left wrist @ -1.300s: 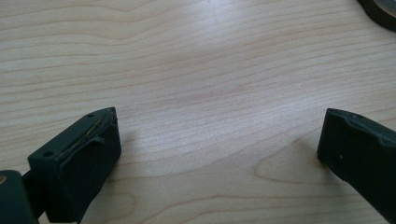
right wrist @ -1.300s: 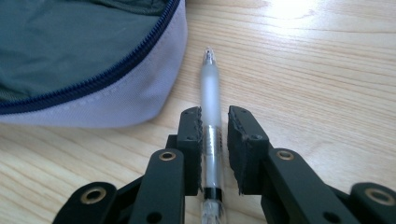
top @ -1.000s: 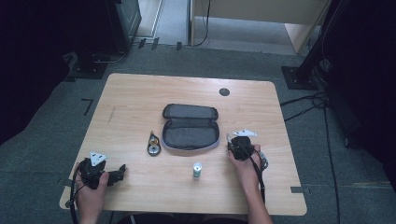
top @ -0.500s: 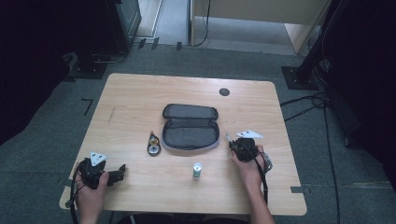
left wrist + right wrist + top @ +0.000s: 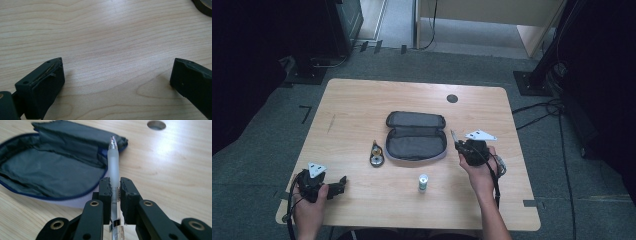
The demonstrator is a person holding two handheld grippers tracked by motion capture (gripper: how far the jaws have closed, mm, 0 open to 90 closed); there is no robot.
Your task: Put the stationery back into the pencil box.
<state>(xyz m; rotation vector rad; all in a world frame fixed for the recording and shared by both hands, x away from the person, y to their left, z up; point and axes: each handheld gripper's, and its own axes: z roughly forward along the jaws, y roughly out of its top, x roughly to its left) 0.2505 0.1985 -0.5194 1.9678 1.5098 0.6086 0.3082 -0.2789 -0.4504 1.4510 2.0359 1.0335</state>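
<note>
A clear pen (image 5: 113, 162) with a frosted grip is clamped between the black pads of my right gripper (image 5: 115, 185), its tip pointing forward over the table toward the open pencil case. In the high view the right gripper (image 5: 460, 145) hovers just right of that grey zip case (image 5: 415, 136), which lies open in the table's middle; the pen (image 5: 453, 136) sticks out toward the case. My left gripper (image 5: 343, 181) rests near the front left corner, and in the left gripper view (image 5: 116, 75) its jaws stand wide apart over bare wood.
A small white and green tube (image 5: 423, 182) stands upright in front of the case. A dark object with two round metal parts (image 5: 375, 153) lies left of the case. A round cable hole (image 5: 452, 98) sits at the back right of the wooden table (image 5: 362, 105).
My right gripper has lifted off the table with the pen held in it. The left gripper has stayed where it was.
</note>
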